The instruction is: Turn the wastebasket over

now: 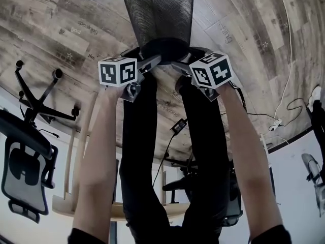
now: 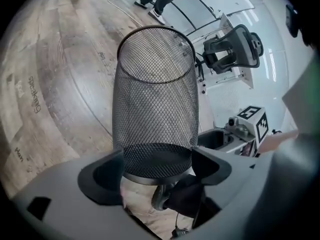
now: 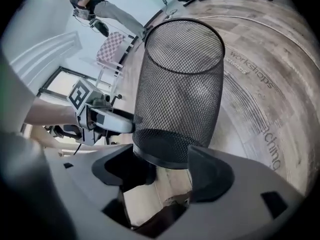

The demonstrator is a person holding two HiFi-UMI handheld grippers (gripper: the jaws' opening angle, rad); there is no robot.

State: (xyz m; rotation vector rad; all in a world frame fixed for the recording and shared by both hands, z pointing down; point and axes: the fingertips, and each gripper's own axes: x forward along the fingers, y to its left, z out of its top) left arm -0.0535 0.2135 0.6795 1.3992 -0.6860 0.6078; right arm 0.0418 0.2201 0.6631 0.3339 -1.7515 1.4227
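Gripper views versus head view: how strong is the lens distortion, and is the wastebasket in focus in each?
Head view: the floor bows strongly, the wastebasket mesh is crisp, its rim close to the top edge. Left gripper view: black corners, mesh sharp, near jaws soft, washed-out brightness at right. Right gripper view: same black corners and curved floor, mesh sharp, near jaws soft.

A pale wood-plank floor with printed lettering fills the head view. At its left stands a black office chair with a mesh back. Just beyond it is the bare castor base of another chair. A light wooden piece of furniture stands beside them. A small black power adapter lies on the planks with its cord, and a white cable trails along the right. In the right gripper view a person stands far off near a checked chair.
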